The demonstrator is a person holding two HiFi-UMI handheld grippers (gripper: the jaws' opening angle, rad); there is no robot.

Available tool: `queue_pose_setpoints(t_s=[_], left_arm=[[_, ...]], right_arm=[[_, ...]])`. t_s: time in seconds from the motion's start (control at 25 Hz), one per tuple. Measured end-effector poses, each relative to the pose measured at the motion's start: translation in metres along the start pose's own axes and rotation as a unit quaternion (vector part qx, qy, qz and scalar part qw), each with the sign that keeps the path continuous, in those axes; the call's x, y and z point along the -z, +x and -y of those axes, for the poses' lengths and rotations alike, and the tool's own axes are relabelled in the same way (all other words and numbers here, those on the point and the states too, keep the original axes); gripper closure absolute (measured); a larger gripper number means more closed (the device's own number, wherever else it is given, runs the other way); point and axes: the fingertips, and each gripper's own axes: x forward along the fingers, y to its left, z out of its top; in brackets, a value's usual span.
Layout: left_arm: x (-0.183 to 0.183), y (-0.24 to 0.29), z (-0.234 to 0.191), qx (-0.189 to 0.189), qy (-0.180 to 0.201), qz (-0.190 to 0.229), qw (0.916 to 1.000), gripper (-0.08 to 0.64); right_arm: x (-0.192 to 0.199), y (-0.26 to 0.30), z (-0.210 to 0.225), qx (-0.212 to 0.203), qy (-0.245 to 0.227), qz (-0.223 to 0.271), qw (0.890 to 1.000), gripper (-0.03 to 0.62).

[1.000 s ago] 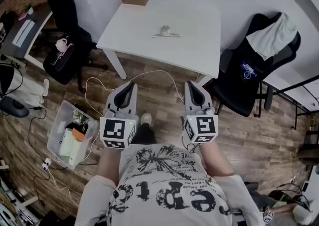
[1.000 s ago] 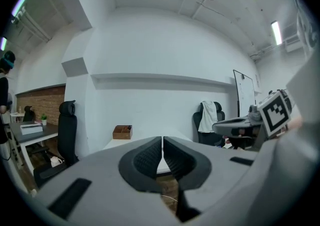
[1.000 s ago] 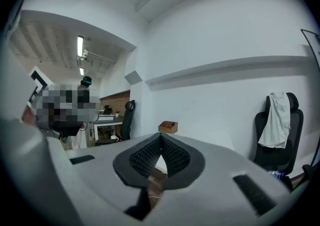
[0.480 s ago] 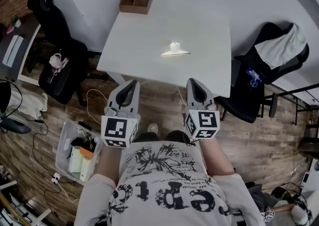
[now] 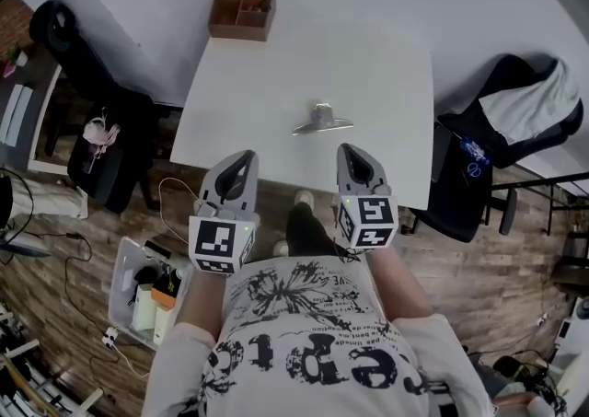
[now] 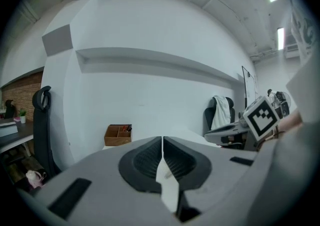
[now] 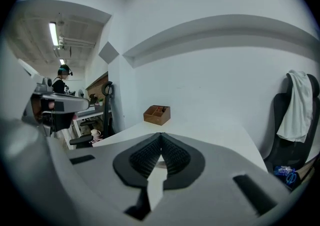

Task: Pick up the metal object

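The metal object (image 5: 321, 120), a silvery clip-like piece, lies near the front middle of the white table (image 5: 386, 56). My left gripper (image 5: 241, 159) hovers just short of the table's front edge, shut with nothing in it. My right gripper (image 5: 351, 152) sits beside it over the front edge, also shut and empty. The metal object lies ahead of both, between their lines. In the left gripper view the jaws (image 6: 162, 140) meet tip to tip. In the right gripper view the gripper (image 7: 160, 136) is pressed together, and a sliver of the metal object (image 7: 159, 165) shows behind it.
A brown wooden organiser box (image 5: 242, 12) stands at the table's far left corner. Black office chairs stand to the left (image 5: 87, 121) and right (image 5: 515, 130) of the table. A clear bin (image 5: 147, 291) of items and cables lies on the wooden floor at lower left.
The person has stepped closer to the table. The table and metal object now sit nearer in the head view, with both grippers reaching its front edge. Both stay shut.
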Motion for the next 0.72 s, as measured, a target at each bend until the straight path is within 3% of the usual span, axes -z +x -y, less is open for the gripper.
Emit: queue_pose_setpoints(t_s=[0.2, 0.44, 0.56, 0.72], left_arm=[[-0.014, 0.055, -0.015, 0.006, 0.002, 0.009, 0.9999, 0.548], [-0.013, 0.101, -0.03, -0.001, 0.011, 0.009, 0.9999, 0.548], [-0.008, 0.115, -0.032, 0.003, 0.007, 0.004, 1.0, 0.548], [0.003, 0.127, -0.036, 0.004, 0.007, -0.004, 1.0, 0.548]], right_arm=[[-0.008, 0.054, 0.028, -0.01, -0.001, -0.022, 1.0, 0.6], [0.016, 0.106, 0.049, -0.022, 0.012, -0.092, 0.995, 0.598], [0.032, 0.127, 0.051, -0.032, 0.031, -0.115, 0.992, 0.477], [0.063, 0.152, 0.055, -0.035, 0.029, -0.158, 0.986, 0.423]])
